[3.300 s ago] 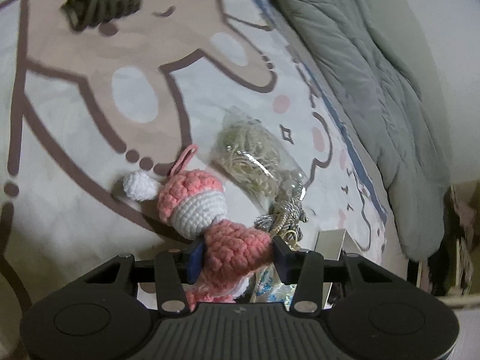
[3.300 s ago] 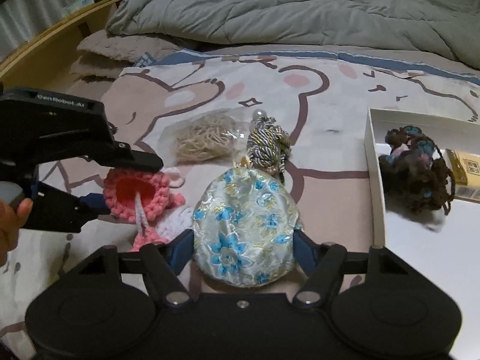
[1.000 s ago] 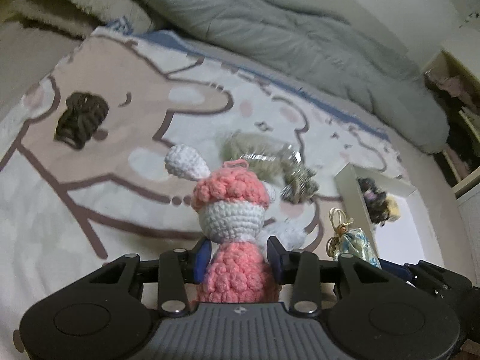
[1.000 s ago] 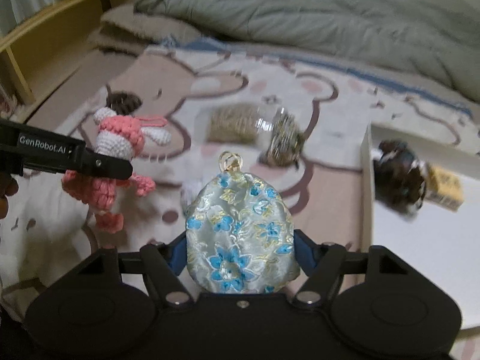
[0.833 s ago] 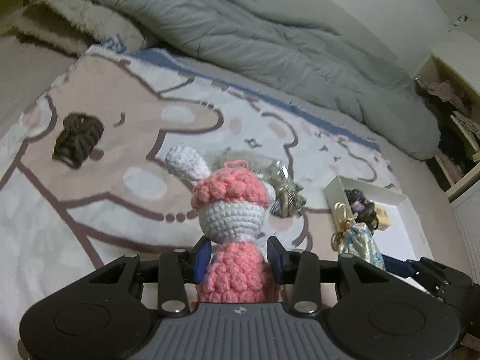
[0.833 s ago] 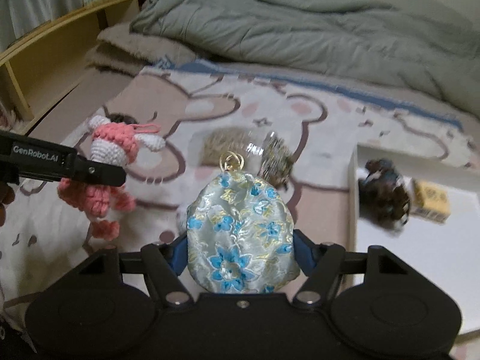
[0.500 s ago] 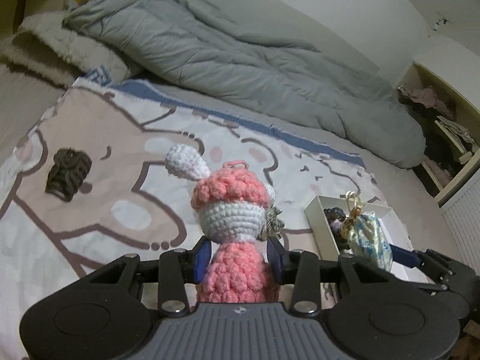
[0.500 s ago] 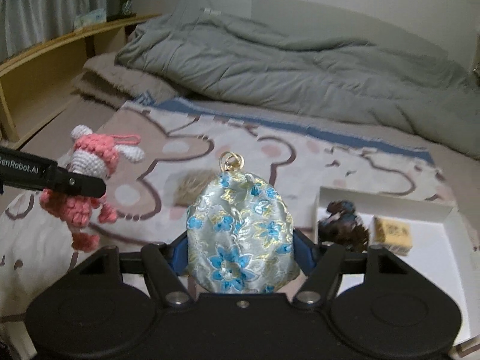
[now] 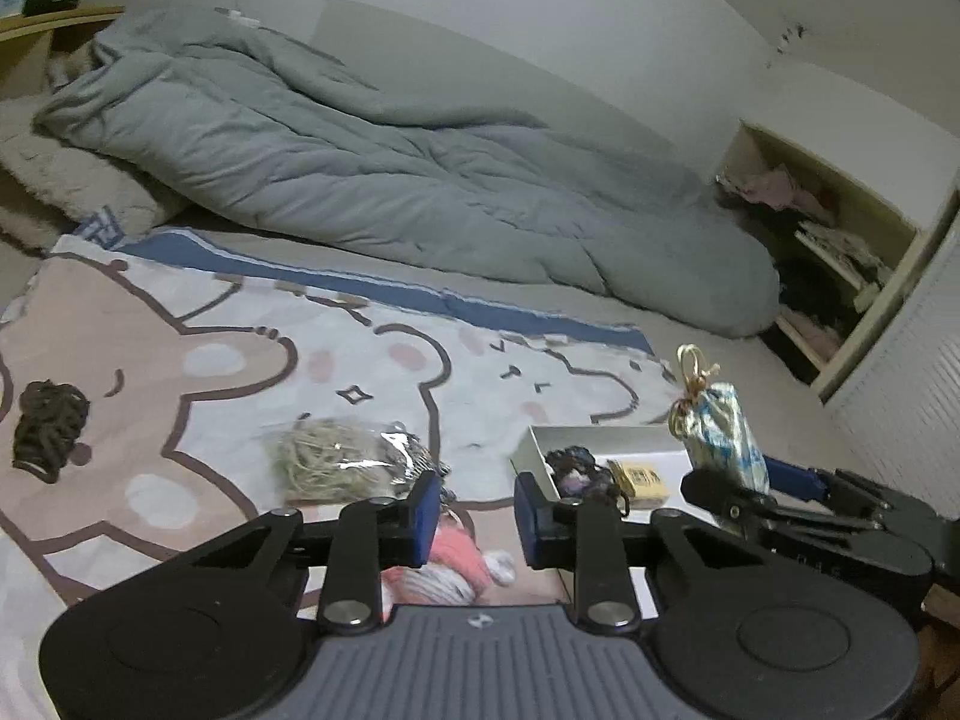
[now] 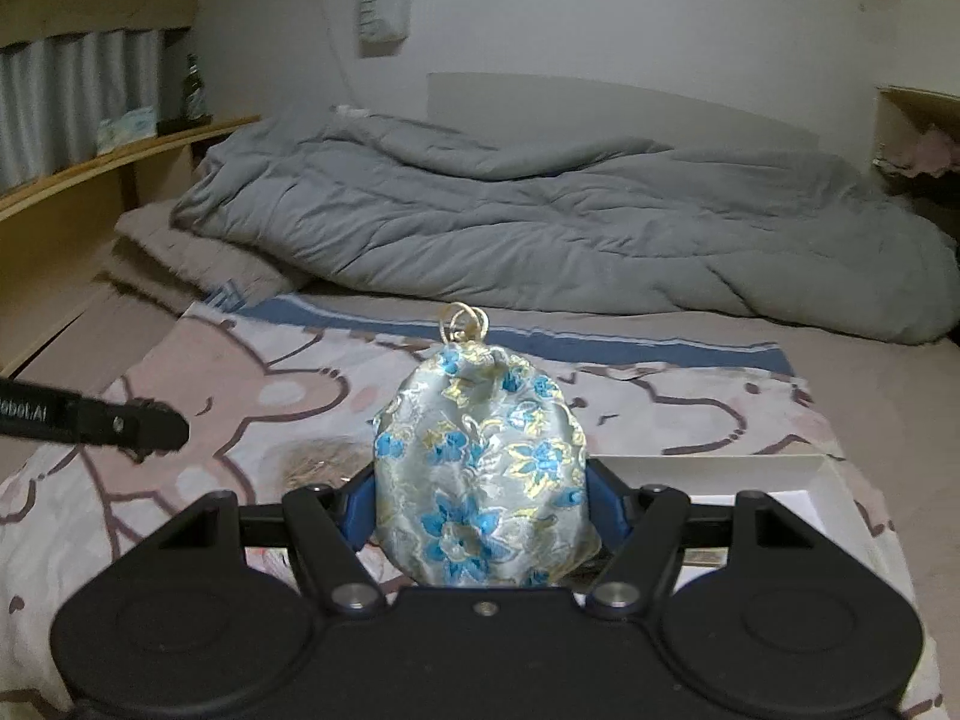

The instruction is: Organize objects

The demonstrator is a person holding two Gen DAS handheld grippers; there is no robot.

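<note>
The dark bundle (image 9: 51,429) lies far left from where I'm watching, alone on the bear blanket (image 9: 210,324) spread over the bed. A grey duvet (image 9: 390,180) is heaped behind it along the wall. Further right on the blanket I see a clear bag (image 9: 330,462) of pale twine, just beyond my left tongs (image 9: 477,510). Those tongs are clenched down as far as they go. A narrow gap shows between the blue pads (image 9: 427,513), and nothing is in it. Just under them I can make out the pink and white doll (image 9: 456,558), blurred and below the fingers rather than between them. I cannot tell whether it rests on the blanket. Right of the gap sits the white box (image 9: 591,433), open on the blanket. In its near left corner are a dark tangle (image 9: 576,468) and a small yellow packet (image 9: 639,477), side by side. Right again, my right tongs (image 9: 750,477) are grasping the pouch (image 9: 720,438), silver brocade with blue flowers. It is held upright, gold cord loop at the top, up in the air by the box's right end. In the right wrist view the pouch fills the space between the pads, pressed on both sides, and the box's rim shows behind it to the right.
</note>
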